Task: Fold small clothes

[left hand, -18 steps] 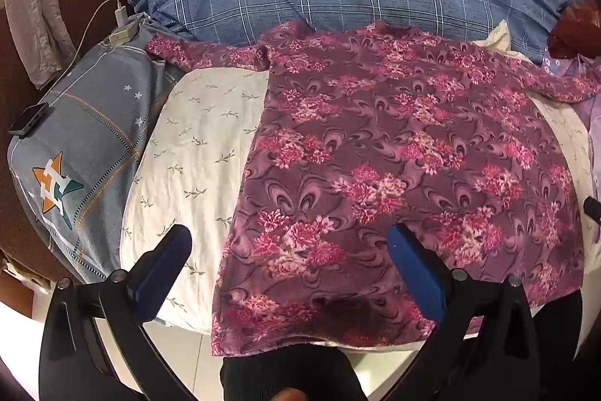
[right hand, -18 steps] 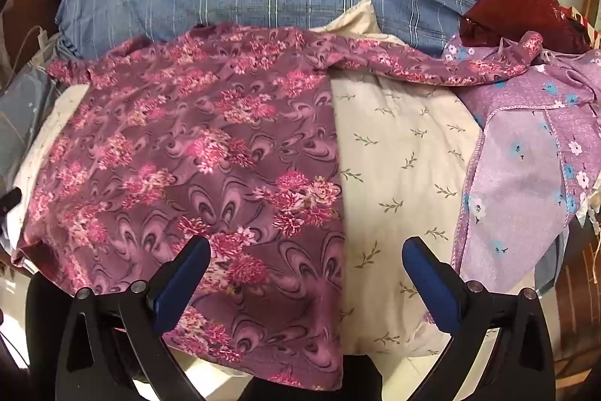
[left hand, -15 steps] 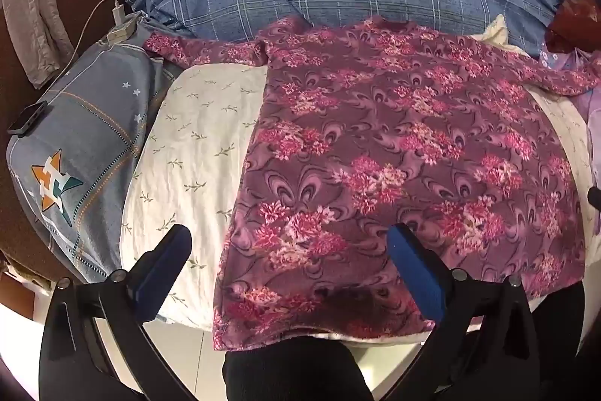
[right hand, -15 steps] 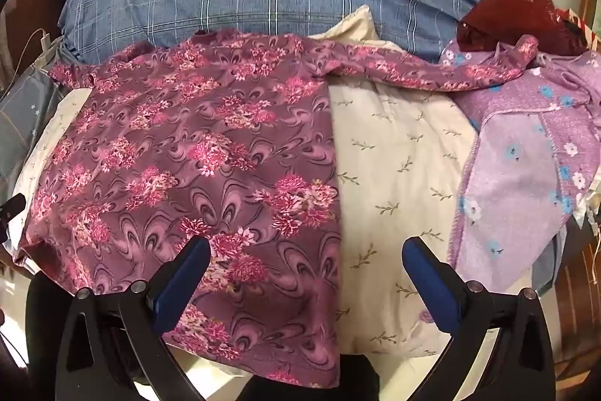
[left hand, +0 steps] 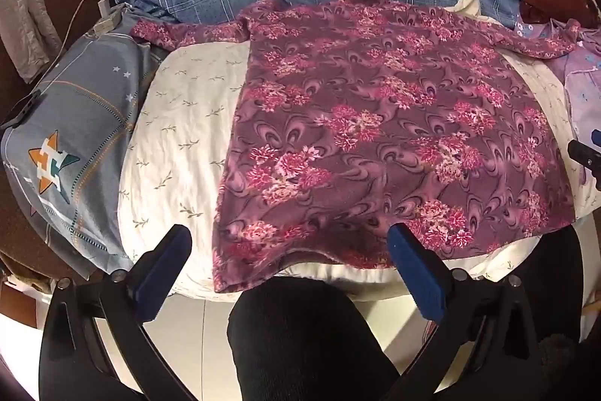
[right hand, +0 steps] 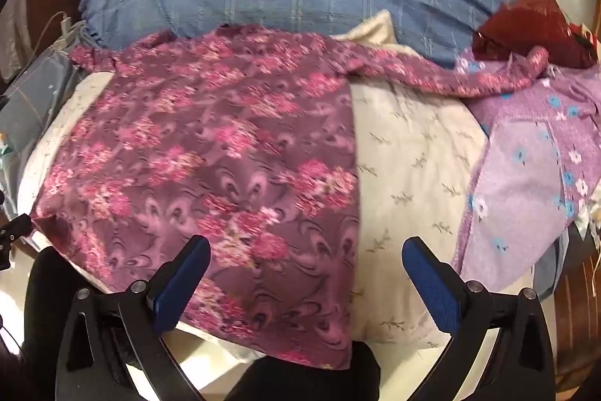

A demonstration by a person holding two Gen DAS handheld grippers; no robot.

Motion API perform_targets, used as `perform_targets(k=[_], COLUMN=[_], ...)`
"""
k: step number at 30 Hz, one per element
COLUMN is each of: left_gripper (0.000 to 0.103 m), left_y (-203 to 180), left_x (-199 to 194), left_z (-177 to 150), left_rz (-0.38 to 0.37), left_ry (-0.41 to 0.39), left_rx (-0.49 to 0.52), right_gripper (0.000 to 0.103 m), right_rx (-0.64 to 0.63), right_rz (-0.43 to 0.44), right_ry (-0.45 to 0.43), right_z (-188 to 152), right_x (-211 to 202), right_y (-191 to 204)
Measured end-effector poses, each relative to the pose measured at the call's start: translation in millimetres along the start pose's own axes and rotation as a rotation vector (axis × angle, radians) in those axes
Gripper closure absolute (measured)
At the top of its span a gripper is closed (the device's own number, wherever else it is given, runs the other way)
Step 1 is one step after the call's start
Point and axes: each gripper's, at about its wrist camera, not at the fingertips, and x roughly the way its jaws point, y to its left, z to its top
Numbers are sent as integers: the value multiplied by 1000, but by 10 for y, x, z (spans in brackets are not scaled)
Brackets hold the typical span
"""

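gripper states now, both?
Left gripper: open, empty, above the purple floral shirt.
Right gripper: open, empty.

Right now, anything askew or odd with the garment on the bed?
Mostly fine: the floral top lies flat on the cream sheet. One oddity: its long sleeve on the right side of the view trails onto the lilac garment, and the hem overhangs the bed edge. No damage visible.

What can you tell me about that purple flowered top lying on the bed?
The top is thin, soft-looking purple cloth printed with pink flowers and swirls. It lies spread flat on a cream sheet, both long sleeves stretched sideways, hem hanging slightly over the near edge. Its right sleeve end rests on a lilac garment. Nothing grips it.
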Motion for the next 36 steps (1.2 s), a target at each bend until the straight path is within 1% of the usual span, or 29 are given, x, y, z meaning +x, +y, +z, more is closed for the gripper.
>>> perform_targets(k=[7, 13, 21, 27, 36], left_gripper=[0, 0, 0, 0, 0], left_y=[59, -1, -69, -90, -115], left_x=[-167, -300, -382, -376, -225], left_z=[21, 63, 96, 128, 190], left_rz=[-4, 1, 8, 7, -35], left_ry=[-29, -61, -73, -76, -31], left_rx=[-12, 12, 34, 42, 21], right_gripper=[1, 1, 1, 1, 1], right_rx=[-66, -61, -43, -40, -30], right_rz=[-14, -30, -36, -34, -38], right_ry=[-35, -68, -83, -84, -58], right_z=[5, 2, -16, -7, -47], right_x=[-152, -299, -354, -347, -273], right_y=[138, 42, -67, -61, -102])
